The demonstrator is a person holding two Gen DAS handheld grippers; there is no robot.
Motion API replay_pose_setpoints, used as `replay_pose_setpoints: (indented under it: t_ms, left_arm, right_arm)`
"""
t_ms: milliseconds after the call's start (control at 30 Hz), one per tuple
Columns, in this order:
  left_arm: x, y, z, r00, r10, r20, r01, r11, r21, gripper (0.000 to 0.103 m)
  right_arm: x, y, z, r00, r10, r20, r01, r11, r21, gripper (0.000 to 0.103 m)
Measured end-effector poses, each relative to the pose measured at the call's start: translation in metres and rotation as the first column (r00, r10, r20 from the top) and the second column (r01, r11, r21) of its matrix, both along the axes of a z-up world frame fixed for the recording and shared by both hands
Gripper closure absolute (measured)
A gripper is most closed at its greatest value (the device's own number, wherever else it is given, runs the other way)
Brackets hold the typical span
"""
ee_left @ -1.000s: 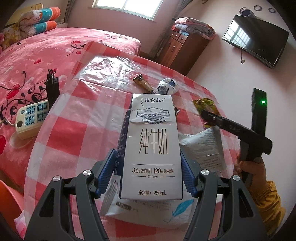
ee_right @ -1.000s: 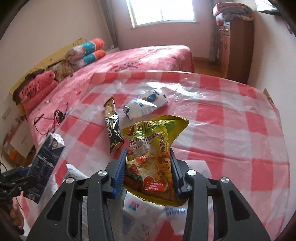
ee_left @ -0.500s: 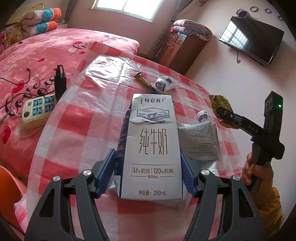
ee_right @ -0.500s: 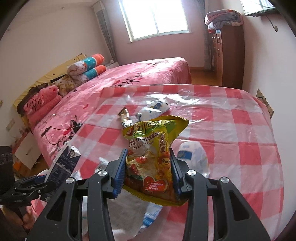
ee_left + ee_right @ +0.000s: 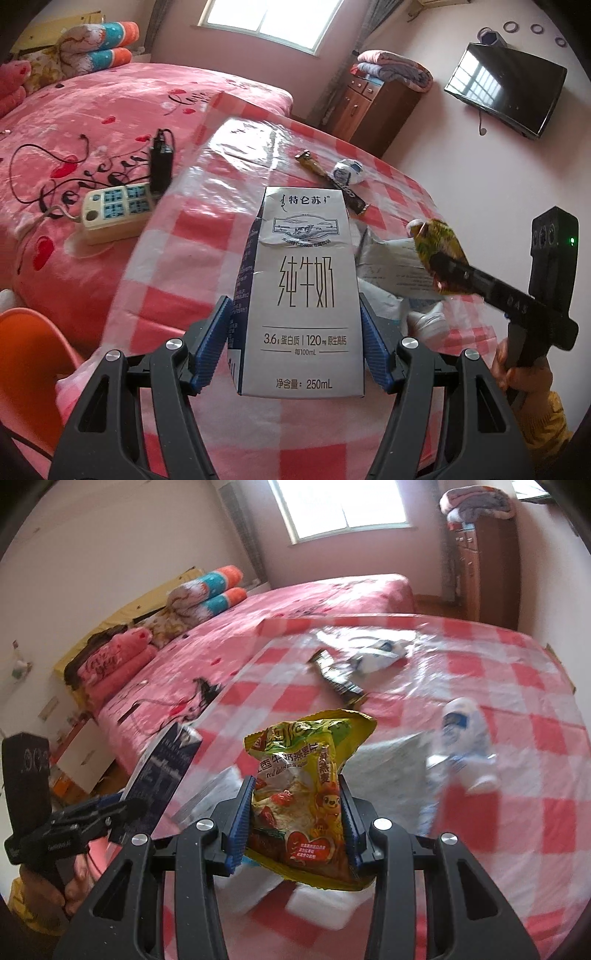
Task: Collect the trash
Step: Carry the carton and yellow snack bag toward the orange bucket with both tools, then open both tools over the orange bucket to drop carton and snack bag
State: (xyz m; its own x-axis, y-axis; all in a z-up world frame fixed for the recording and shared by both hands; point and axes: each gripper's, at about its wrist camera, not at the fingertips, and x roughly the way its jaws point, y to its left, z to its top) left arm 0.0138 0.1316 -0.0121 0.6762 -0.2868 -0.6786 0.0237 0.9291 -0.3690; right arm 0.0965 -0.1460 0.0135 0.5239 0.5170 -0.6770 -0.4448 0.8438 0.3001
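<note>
Since a second ago both grippers have drawn back from the table with their loads, so more of the checked tablecloth and the bed shows beyond them, and the wrappers left on the table look smaller and farther off. In the left wrist view, the left gripper (image 5: 295, 343) is clamped on a white milk carton (image 5: 303, 295), its blue pads (image 5: 212, 345) pressing the carton's two sides near the bottom, the carton standing upright between them above the table (image 5: 192, 251). Beyond it on the cloth lie a dark snack wrapper (image 5: 340, 182) and, just beside that, a crumpled white and blue wrapper (image 5: 349, 170); a grey-white plastic bag (image 5: 391, 266) lies to the right of the carton. On the bed (image 5: 110, 110) at the left sits a power strip (image 5: 114, 210) with a black plug in it. At the right edge a hand (image 5: 521, 369) in a yellow sleeve holds the right gripper (image 5: 443, 271), closed on a yellow snack bag (image 5: 437, 240). In the right wrist view, which is blurred, the right gripper (image 5: 295, 819) grips that yellow snack bag (image 5: 306, 782) by its lower half, the bag's open top rising above the pads. On the table (image 5: 517, 686) behind it lie the dark snack wrapper (image 5: 338, 679), the white and blue wrapper (image 5: 376, 653) next to it, and a white and blue bottle-like piece (image 5: 461, 738) at the right. At the left the other hand (image 5: 55, 886) holds the left gripper (image 5: 110, 812), clamped on the milk carton (image 5: 166, 768), which tilts here.
</note>
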Motion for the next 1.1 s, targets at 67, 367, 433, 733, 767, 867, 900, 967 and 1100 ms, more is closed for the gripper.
replay_pose_setpoints:
  t_ms: [67,367,433,733,767,867,900,967,1100]
  left_arm:
    - [-0.006,0.006,0.001,1.0,0.012,0.004,-0.012,1.0,0.005,0.036]
    - [-0.039,0.049,0.003,0.994,0.108,0.009,-0.108,0.994,0.012,0.036]
    - [-0.049,0.062,0.003,0.99,0.141,0.009,-0.141,0.99,0.013,0.036]
    - [-0.091,0.12,-0.009,0.959,0.284,-0.022,-0.284,0.959,0.022,0.036]
    - [-0.097,0.127,-0.012,0.952,0.304,-0.028,-0.304,0.953,0.022,0.036]
    - [-0.114,0.153,-0.021,0.928,0.369,-0.05,-0.369,0.929,0.016,0.036]
    - [-0.118,0.158,-0.024,0.922,0.384,-0.054,-0.384,0.923,0.016,0.036]
    - [-0.128,0.171,-0.031,0.906,0.418,-0.068,-0.418,0.908,0.013,0.036]
    - [-0.14,0.19,-0.042,0.884,0.459,-0.092,-0.459,0.888,0.017,0.036]
  right_arm:
    - [-0.007,0.013,-0.004,0.999,0.032,-0.014,-0.032,0.999,-0.002,0.06]
    - [-0.036,0.081,-0.012,0.978,0.201,-0.06,-0.202,0.979,-0.011,0.06]
    - [-0.043,0.096,-0.011,0.969,0.238,-0.061,-0.24,0.971,-0.019,0.06]
    - [-0.077,0.186,-0.012,0.895,0.44,-0.068,-0.444,0.894,-0.062,0.06]
    - [-0.08,0.193,-0.012,0.888,0.456,-0.069,-0.46,0.886,-0.066,0.06]
    - [-0.094,0.222,-0.016,0.854,0.515,-0.073,-0.52,0.85,-0.083,0.06]
    - [-0.097,0.228,-0.017,0.845,0.53,-0.075,-0.535,0.841,-0.086,0.06]
    - [-0.104,0.245,-0.02,0.824,0.561,-0.08,-0.566,0.819,-0.095,0.06]
    - [-0.113,0.273,-0.024,0.789,0.609,-0.087,-0.615,0.782,-0.105,0.06]
